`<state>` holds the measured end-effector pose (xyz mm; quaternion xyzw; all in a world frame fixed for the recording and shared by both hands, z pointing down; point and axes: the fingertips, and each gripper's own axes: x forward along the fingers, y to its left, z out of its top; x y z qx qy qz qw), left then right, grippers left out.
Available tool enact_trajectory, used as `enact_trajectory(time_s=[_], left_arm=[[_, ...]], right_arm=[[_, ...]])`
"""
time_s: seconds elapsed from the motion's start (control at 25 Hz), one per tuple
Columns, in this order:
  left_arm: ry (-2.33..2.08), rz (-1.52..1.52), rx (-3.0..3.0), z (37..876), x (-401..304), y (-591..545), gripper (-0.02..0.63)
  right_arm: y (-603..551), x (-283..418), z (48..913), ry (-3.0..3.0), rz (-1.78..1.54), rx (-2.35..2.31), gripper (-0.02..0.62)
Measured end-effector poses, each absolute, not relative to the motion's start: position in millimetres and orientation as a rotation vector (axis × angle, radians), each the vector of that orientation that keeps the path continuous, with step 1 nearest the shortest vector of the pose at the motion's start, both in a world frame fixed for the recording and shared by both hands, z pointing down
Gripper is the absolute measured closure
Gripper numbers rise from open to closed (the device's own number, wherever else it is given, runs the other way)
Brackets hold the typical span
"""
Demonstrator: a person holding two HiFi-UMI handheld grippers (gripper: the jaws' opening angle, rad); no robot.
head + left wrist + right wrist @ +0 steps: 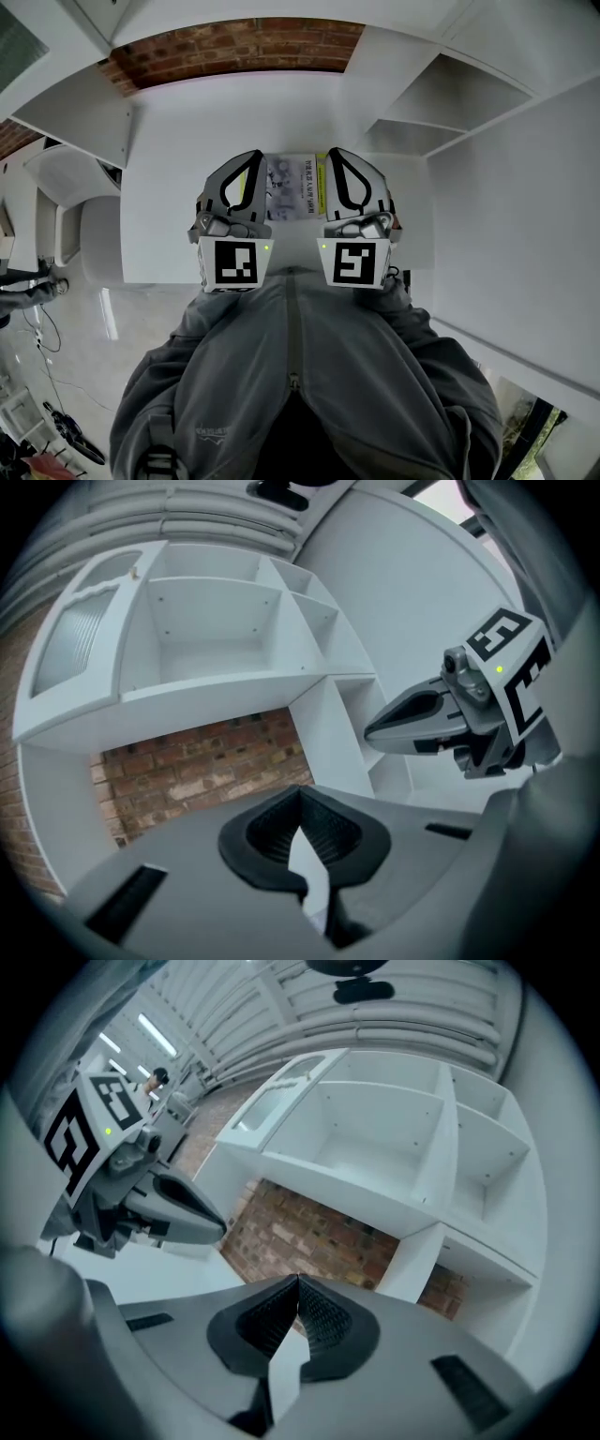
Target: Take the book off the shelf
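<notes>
The book [294, 186] was shown only in the head view, and only in part. Its left edge was covered by the left gripper [254, 157] and its right edge by the right gripper [335, 156], so its full outline could not be made out. The print on its cover was too small to be read. The hands holding the grippers were hidden behind the marker cubes and a grey zip jacket [300, 375].

Both pairs of jaws were pressed together tip to tip, with nothing caught between them.

The book was laid flat, cover up, below the gap between the two pairs of jaws. Its lines of print ran away from the person, roughly in line with the jaws. With both sides covered, its long axis could not be settled.

The book was resting on a white desk [187, 141]. Ahead of and above the jaws a white shelf unit [216, 639] with open compartments was seen. A brick wall [234, 47] was exposed beyond the jaw tips, between the desk and the shelf unit. A pale glossy floor [112, 319] was seen to the left of the left jaws, and a ribbed ceiling [281, 997] high above them.
</notes>
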<state>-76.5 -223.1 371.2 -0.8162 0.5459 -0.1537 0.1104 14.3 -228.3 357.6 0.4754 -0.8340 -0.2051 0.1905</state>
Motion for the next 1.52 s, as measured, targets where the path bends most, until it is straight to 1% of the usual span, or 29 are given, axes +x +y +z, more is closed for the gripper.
enact_trajectory(time_s=[0.28,0.56,1.52], left_arm=[[1.622,-0.303,-2.343,344.8,-77.8,-223.3,0.600],[1.733,-0.065,-2.429,337.0,-80.8,-224.3,0.600],[1.778,-0.030,-2.462,346.0,-76.3,-224.2,0.600]], right_arm=[[-231.1,20.2,331.7,-2.600,-0.303,1.538,0.568],[-234.7,27.1,340.4,-2.659,-0.172,1.566,0.569],[-233.6,20.0,347.5,-2.700,-0.145,1.510,0.569]])
